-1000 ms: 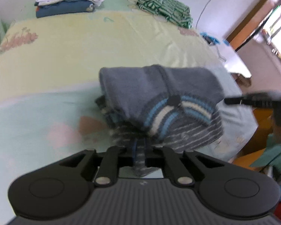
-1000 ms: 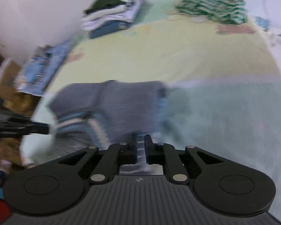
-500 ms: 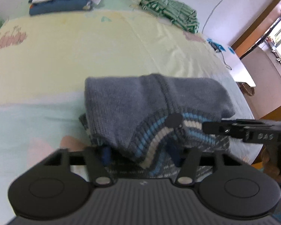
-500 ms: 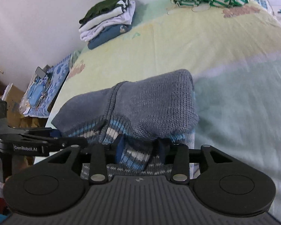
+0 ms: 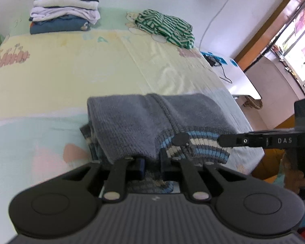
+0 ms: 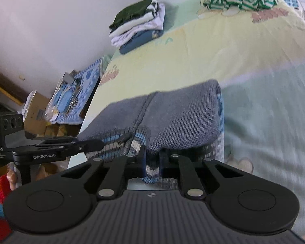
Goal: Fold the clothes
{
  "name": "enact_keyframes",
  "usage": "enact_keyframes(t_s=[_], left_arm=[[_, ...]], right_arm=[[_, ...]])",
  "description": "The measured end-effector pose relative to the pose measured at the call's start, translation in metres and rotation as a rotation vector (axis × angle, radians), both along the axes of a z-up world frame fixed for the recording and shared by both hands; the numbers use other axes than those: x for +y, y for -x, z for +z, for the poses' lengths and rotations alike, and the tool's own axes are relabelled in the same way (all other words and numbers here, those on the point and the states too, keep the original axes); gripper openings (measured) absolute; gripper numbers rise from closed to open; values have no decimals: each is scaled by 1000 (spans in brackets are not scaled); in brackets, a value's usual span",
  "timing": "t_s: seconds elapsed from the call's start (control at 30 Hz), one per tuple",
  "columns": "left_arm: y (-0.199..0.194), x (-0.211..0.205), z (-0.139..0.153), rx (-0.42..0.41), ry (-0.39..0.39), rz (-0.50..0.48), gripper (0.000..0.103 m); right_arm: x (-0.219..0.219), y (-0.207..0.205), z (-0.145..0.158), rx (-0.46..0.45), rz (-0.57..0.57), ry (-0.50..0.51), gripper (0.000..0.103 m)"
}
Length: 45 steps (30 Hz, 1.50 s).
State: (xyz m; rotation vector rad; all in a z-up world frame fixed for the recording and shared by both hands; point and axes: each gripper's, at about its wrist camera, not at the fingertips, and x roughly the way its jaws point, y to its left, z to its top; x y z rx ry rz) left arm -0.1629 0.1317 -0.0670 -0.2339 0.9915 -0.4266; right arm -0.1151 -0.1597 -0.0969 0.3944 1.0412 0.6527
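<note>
Folded grey sweater (image 5: 152,122) at the bed's (image 5: 71,71) near edge, its striped hem pinched by both closing grippers, left gripper (image 5: 152,161) and right gripper (image 6: 152,160); folded stack (image 5: 65,10) and striped garment (image 5: 166,28) lie by the far wall.

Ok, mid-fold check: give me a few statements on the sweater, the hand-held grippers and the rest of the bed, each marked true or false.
1. The grey sweater lies folded near the bed's front edge. True.
2. Both hand-held grippers, left and right, are closing on its striped hem. True.
3. The green striped garment is neatly folded. False: it lies crumpled.
4. The folded stack sits by the wall. True.
5. The sweater lies on the stack. False: it is well apart.
</note>
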Motion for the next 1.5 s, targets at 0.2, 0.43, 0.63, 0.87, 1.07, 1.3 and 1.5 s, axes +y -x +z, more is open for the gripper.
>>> enact_keyframes(t_s=[0.2, 0.43, 0.63, 0.87, 1.07, 1.3, 1.5], left_arm=[[20, -14, -14, 43, -32, -63, 6], [15, -18, -48, 76, -125, -31, 7], [21, -13, -29, 40, -127, -68, 9], [52, -2, 37, -128, -172, -185, 10], [11, -22, 12, -151, -241, -96, 27], [-6, -20, -39, -38, -267, -38, 16], [-4, -22, -41, -34, -250, -32, 17]], right_arm=[[-1, 16, -7, 49, 49, 57, 12], [14, 19, -44, 56, 46, 138, 12], [20, 19, -50, 20, 32, 141, 12], [22, 21, -49, -17, 55, 178, 12], [21, 22, -50, -33, 70, 194, 13], [2, 31, -30, -102, 76, 203, 37], [-32, 11, -11, -236, -43, 224, 67]])
